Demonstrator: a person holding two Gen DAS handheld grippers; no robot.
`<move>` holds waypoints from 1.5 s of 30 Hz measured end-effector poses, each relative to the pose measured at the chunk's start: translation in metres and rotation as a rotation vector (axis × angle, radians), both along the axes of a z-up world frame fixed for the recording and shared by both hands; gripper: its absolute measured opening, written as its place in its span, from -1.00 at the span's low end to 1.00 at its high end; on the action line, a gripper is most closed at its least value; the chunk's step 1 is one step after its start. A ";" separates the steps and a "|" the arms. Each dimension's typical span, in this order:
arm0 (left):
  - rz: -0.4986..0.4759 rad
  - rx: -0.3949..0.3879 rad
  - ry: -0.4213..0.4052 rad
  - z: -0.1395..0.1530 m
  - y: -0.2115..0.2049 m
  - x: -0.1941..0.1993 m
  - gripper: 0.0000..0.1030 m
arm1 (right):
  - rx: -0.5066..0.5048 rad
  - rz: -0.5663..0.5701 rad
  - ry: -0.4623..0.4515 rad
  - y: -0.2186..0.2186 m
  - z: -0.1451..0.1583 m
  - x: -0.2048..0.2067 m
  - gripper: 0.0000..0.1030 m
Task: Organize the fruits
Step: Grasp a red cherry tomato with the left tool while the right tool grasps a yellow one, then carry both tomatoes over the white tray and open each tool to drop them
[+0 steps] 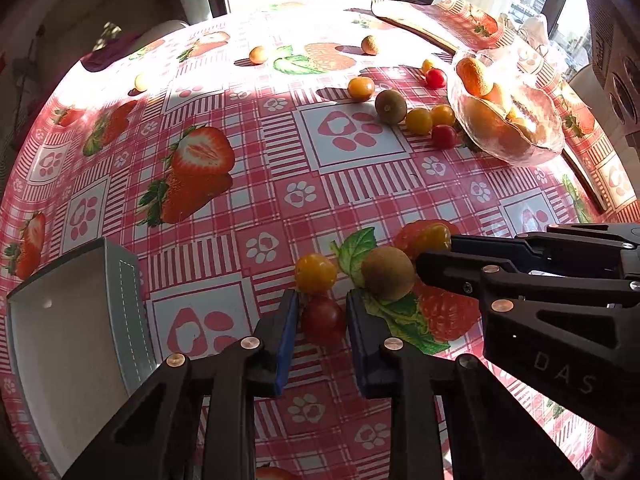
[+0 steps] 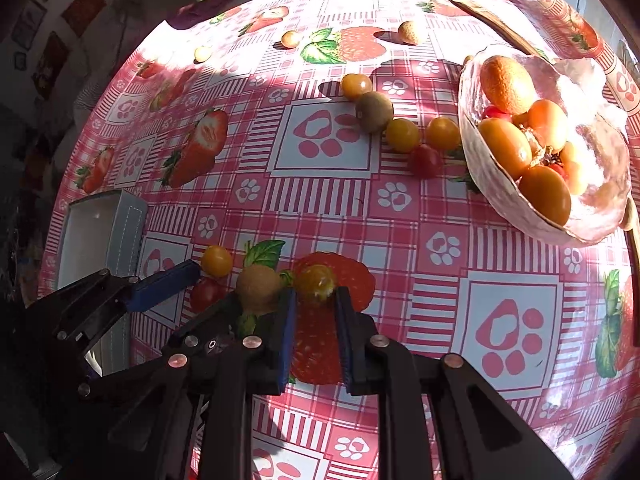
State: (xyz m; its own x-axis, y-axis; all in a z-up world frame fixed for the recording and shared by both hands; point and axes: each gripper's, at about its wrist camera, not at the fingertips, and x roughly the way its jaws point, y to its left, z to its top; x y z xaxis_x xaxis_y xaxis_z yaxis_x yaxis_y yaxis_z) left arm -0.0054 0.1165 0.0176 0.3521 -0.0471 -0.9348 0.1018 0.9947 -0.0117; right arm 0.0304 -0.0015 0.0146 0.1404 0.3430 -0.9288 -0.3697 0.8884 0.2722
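So the surface (image 1: pixel 248 216) is this big round thing with a strawberry cloth, fruit scattered all over it. The glass bowl (image 2: pixel 600 216) sits off on the far right, already part full, and I'd guess that's where everything ends up. There's also an empty white box (image 1: pixel 68 344) on the near left edge, so maybe sorting by kind, can't say.

Both grippers are working the same little near cluster. The left gripper (image 1: pixel 322 320) has its pads clamped on a red tomato (image 1: pixel 323 320). The right gripper (image 2: pixel 316 300) is pinched on a yellow tomato (image 2: pixel 316 282), right at the very tips. A kiwi (image 1: pixel 387 268) sits between the two, touching or nearly touching both grippers, and another yellow one (image 1: pixel 315 273) is right against the red.

My take on doing this well: lift straight up, one hand at a time, so nothing knocks the kiwi rolling. The right grip looks shallow and the skin looks a bit split, so no extra squeeze there. Keep both low and level on the way over, and let go just above whatever's in the container, no dropping.
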 end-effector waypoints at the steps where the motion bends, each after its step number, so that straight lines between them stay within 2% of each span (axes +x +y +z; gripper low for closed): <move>1: 0.005 -0.008 0.005 0.000 0.002 -0.001 -0.54 | 0.002 -0.006 0.002 -0.001 0.000 0.000 -0.61; 8: 0.077 -0.094 0.012 0.009 0.022 -0.015 -0.54 | 0.024 -0.036 0.015 -0.017 0.009 -0.008 -0.61; 15: 0.112 -0.118 -0.007 0.025 0.038 -0.031 -0.54 | 0.044 -0.035 0.024 -0.020 0.021 -0.017 -0.61; 21: 0.152 -0.130 -0.027 0.039 0.055 -0.044 -0.54 | 0.058 -0.005 0.024 -0.007 0.031 -0.027 -0.61; 30: 0.256 -0.115 -0.047 0.048 0.102 -0.077 -0.54 | 0.078 0.080 0.025 0.044 0.040 -0.051 -0.61; 45: 0.421 -0.035 -0.034 0.033 0.199 -0.131 -0.54 | 0.106 0.252 0.039 0.158 0.047 -0.096 -0.61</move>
State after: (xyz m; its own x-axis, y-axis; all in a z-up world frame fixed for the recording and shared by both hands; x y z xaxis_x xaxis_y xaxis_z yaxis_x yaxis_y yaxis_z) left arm -0.1366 0.3152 0.0506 0.3776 0.0762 -0.9228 -0.3126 0.9486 -0.0495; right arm -0.0653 0.1566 0.0611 0.0033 0.4583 -0.8888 -0.5629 0.7355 0.3771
